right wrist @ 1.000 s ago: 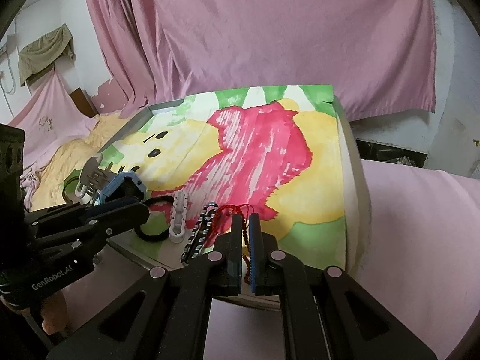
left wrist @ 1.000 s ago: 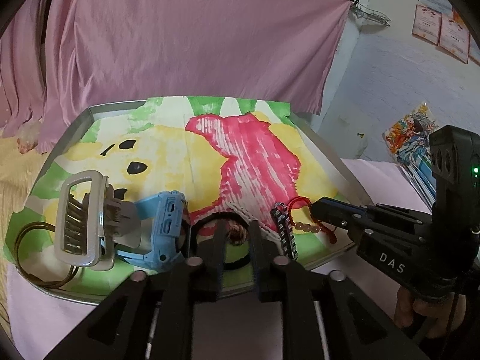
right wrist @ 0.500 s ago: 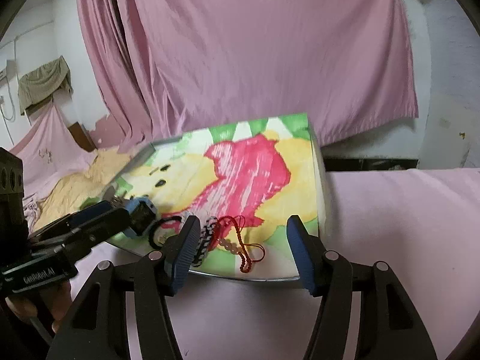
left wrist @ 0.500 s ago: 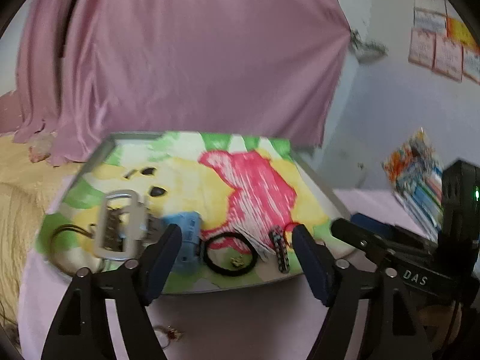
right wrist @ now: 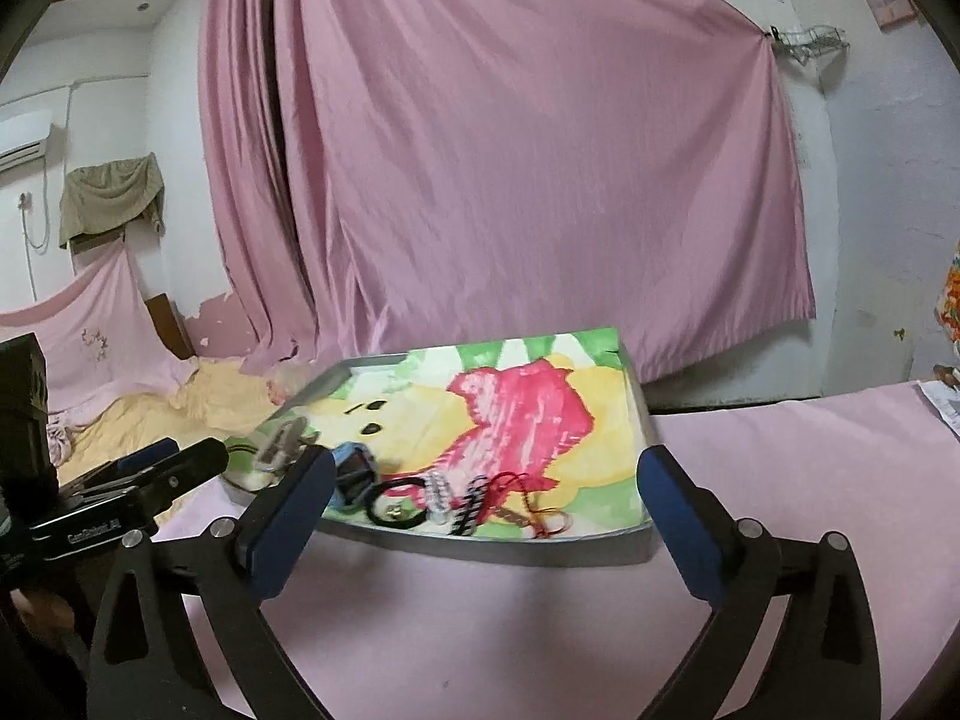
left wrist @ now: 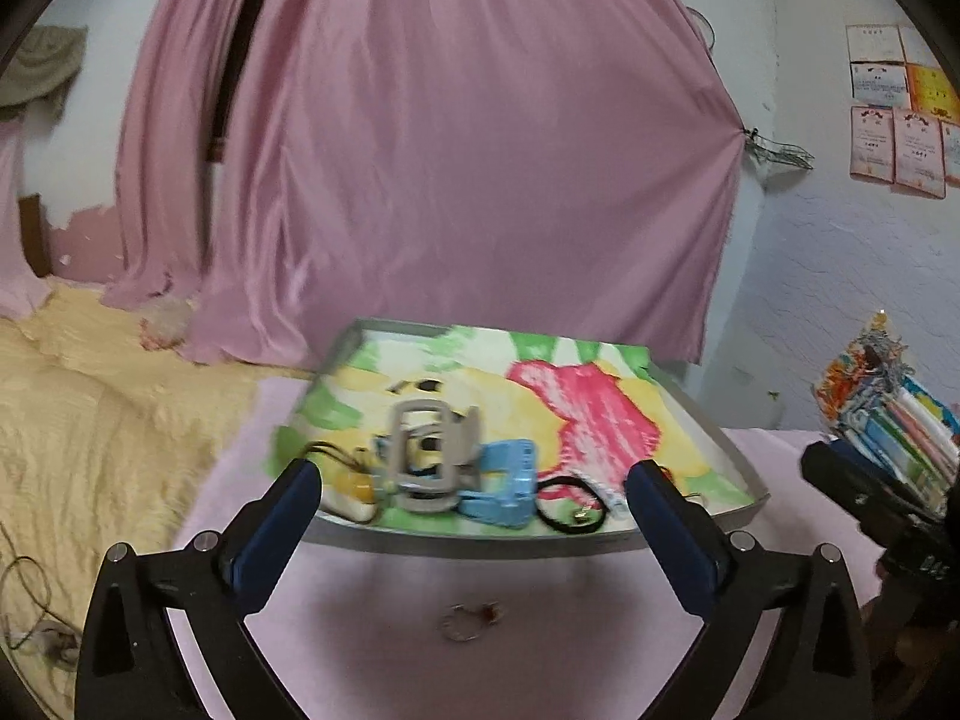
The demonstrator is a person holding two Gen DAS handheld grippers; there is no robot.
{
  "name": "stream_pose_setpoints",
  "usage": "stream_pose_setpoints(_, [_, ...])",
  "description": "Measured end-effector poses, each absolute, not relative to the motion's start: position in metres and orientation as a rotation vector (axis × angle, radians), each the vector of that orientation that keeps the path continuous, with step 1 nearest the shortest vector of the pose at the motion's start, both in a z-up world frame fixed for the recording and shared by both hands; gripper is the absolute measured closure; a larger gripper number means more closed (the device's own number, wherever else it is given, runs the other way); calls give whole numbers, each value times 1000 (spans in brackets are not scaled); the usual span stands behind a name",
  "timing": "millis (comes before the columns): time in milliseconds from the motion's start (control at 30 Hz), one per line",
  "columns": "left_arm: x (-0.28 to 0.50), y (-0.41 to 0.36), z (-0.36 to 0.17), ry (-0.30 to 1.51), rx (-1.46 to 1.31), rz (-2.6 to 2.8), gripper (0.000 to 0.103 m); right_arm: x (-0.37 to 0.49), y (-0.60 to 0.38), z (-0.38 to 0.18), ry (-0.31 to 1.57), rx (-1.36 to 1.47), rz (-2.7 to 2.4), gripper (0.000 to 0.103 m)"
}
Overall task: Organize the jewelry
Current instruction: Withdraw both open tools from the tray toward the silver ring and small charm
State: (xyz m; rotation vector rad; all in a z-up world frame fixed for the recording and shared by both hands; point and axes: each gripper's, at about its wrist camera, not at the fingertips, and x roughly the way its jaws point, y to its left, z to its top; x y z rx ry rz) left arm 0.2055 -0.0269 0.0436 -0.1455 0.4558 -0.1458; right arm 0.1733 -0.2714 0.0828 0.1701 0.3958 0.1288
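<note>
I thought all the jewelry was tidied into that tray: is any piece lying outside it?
Yes, a small ring-like trinket lies on the pink cloth in front of the tray.

Tray on the bed, jewelry along its near edge

In the tray (left wrist: 729,450), a large clip (left wrist: 429,456) lay leftmost, a smaller clip (left wrist: 501,483) just right of it, then a hair band (left wrist: 567,501); a beaded strand (right wrist: 543,507) lay rightmost. A small ring (left wrist: 465,621) lay on the sheet (left wrist: 540,648) before the tray; a curtain (left wrist: 450,150) hung behind.
</note>
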Motion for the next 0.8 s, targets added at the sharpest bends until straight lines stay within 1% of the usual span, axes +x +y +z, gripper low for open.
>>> stream_pose_setpoints(367, [174, 11, 36, 452, -91, -94, 1, 145, -234, 80, 388, 127, 158, 3])
stream_pose_setpoints(633, [173, 30, 29, 493, -85, -87, 1, 149, -211, 71, 452, 86, 176, 3])
stream_pose_setpoints(800, [179, 32, 22, 539, -88, -95, 1, 158, -204, 64, 523, 75, 185, 3])
